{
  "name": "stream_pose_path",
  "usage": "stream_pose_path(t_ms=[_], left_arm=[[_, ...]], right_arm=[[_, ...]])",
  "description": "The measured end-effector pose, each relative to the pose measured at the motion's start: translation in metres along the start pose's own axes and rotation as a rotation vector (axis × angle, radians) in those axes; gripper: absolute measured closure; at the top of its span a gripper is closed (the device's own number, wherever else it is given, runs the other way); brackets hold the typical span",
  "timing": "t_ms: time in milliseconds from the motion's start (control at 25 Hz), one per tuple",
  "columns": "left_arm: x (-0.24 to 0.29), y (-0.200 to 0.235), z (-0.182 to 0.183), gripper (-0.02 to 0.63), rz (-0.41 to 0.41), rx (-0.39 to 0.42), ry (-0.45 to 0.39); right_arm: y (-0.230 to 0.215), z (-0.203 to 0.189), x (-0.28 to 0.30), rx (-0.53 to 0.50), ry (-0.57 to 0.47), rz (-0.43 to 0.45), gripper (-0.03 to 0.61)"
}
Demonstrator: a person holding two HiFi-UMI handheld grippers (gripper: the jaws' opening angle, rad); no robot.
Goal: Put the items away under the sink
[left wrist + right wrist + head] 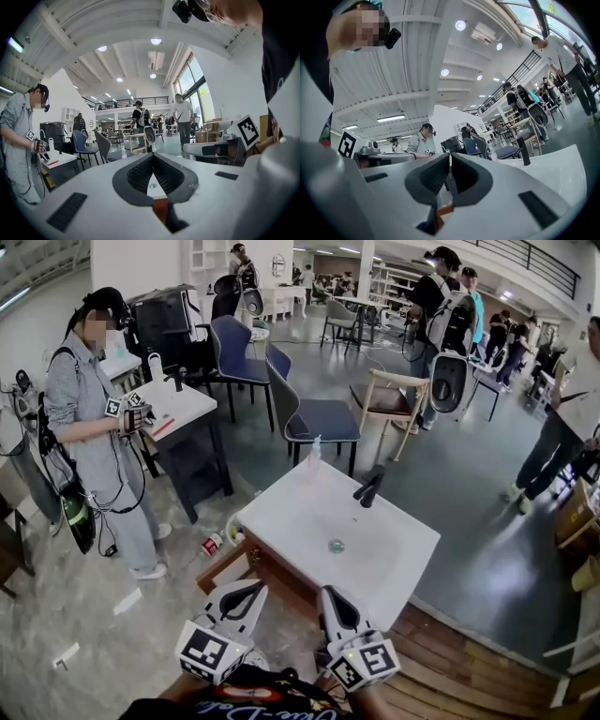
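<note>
The white sink (281, 521) with a black faucet (370, 487) tops a wooden cabinet (272, 576) just ahead of me. A small bottle (212, 544) with a red band lies on the floor at the cabinet's left corner, next to another small item (234, 533). A clear bottle (314, 452) stands past the sink's far edge. My left gripper (257, 588) and right gripper (327, 593) hover side by side at the sink's near edge. Both are shut with nothing between the jaws. The right gripper view shows the sink (555, 166) and faucet (526, 151) beyond the right gripper (450, 157).
A person (89, 418) holding grippers stands at a white table (183, 409) on the left. Blue-grey chairs (314, 413) and a wooden chair (389, 395) stand behind the sink. Several people stand at the back right. A wooden platform (459, 662) lies under and to the right of the cabinet.
</note>
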State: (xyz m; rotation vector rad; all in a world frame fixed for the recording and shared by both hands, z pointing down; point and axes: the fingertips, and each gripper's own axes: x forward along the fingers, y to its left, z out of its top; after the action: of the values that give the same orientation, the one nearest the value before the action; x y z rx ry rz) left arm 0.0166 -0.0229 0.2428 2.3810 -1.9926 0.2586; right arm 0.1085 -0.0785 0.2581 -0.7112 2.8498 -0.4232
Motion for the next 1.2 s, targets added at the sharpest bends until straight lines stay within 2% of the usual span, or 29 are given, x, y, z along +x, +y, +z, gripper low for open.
stream_pose_path(t_ms=[200,720,1200], left_arm=[[0.002,-0.003,0.002,0.606,-0.019,0.015,-0.001],[0.016,0.007,-0.008,0.606,-0.022,-0.018,0.002],[0.072,0.031,0.002,0.606,-0.115,-0.002,-0.049]], right_arm=[[-0.001,-0.004,-0.001,0.015,0.004,-0.004,0.569],[-0.013,-0.007,0.005,0.001,0.016,-0.031,0.569],[-0.041,0.003,0.035,-0.049,-0.004,-0.108,0.569]])
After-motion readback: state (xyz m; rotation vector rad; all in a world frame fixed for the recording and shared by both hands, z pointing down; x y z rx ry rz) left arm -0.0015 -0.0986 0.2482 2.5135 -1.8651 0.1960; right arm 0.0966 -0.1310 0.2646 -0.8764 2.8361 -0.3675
